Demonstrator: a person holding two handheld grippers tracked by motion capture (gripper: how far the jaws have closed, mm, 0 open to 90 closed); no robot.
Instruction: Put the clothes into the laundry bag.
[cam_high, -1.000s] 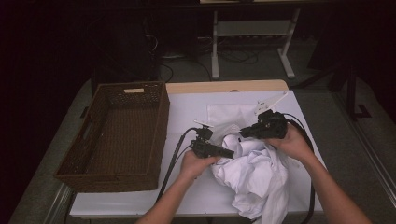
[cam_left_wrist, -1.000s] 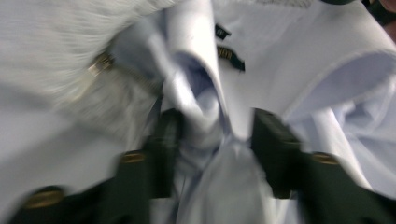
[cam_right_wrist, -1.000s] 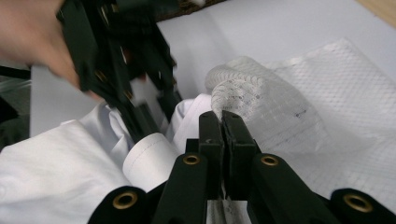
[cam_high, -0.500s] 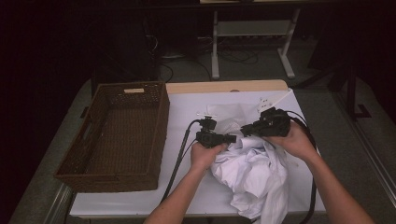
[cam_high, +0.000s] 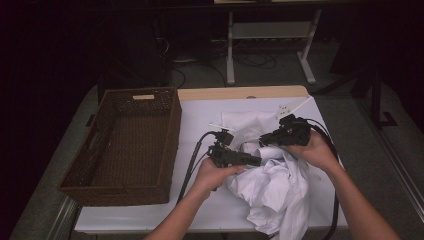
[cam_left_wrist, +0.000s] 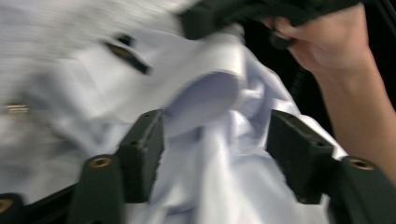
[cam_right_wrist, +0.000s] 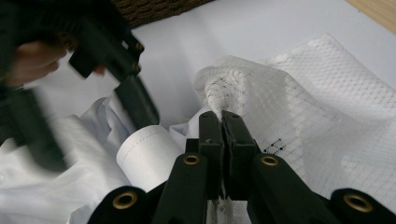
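Right gripper (cam_right_wrist: 223, 122) has its jaws pressed together on a fold of white mesh fabric (cam_right_wrist: 299, 93), whose diamond weave and dotted stitching are legible in the right gripper view; the high view renders it as plain white. Left gripper (cam_left_wrist: 215, 140) has just been opening: its jaws stand apart, smooth white shirt cloth (cam_left_wrist: 219, 154) bulging between them without the pads pressing. From above, the crumpled shirt (cam_high: 275, 185) lies near the tabletop's right edge, spilling over the near edge. Woven brown basket (cam_high: 125, 145) sits along the left edge.
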